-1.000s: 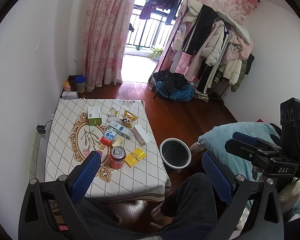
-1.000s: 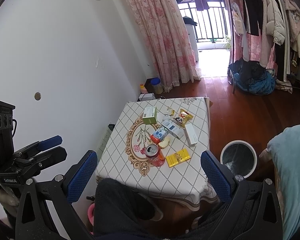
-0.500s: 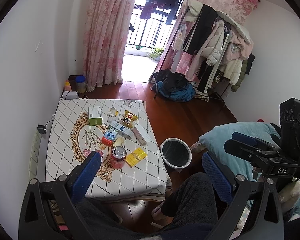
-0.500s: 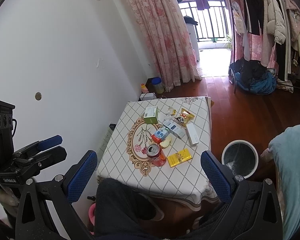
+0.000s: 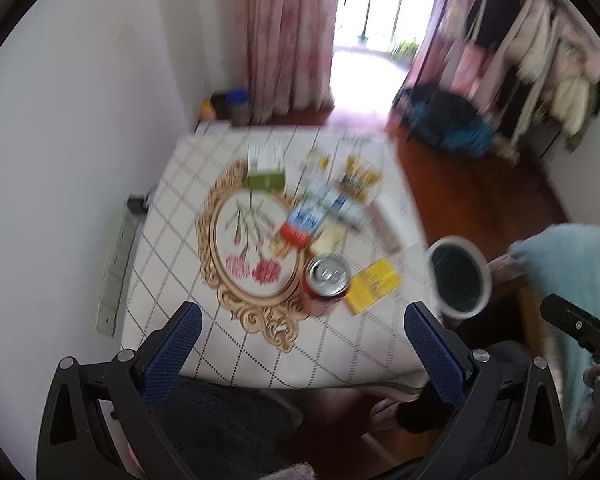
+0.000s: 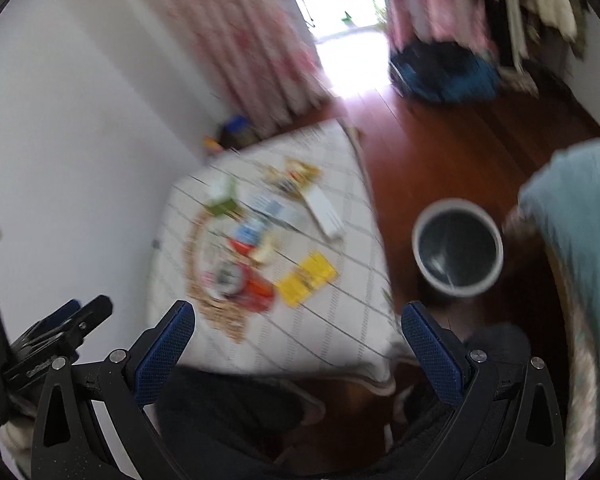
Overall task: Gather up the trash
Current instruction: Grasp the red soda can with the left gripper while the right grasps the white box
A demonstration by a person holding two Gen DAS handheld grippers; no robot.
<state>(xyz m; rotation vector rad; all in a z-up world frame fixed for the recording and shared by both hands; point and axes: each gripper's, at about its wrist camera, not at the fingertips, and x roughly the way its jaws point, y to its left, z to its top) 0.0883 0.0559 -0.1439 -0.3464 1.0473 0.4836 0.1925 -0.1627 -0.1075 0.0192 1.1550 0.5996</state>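
Left wrist view: both tools spread wide and empty above the littered desk (image 5: 172,272).
Red can (image 5: 327,280) nearest: light, thin-walled, slick; pinch its sides gently. Bin (image 5: 460,276) waits right.

Left wrist view: the table (image 5: 172,276) fills the centre-left of the frame, against the wall at left. On it, a can (image 5: 327,276) stands at centre, a flat packet (image 5: 374,287) just right of it. Above the can lie a carton (image 5: 303,224) and, further up, a box (image 5: 265,168). The bin (image 5: 460,276) stands on the floor right of the table. Right wrist view: the bin (image 6: 458,252) sits right of centre, the table (image 6: 340,328) to its left, the can (image 6: 240,282) lower left of the packet (image 6: 306,278).
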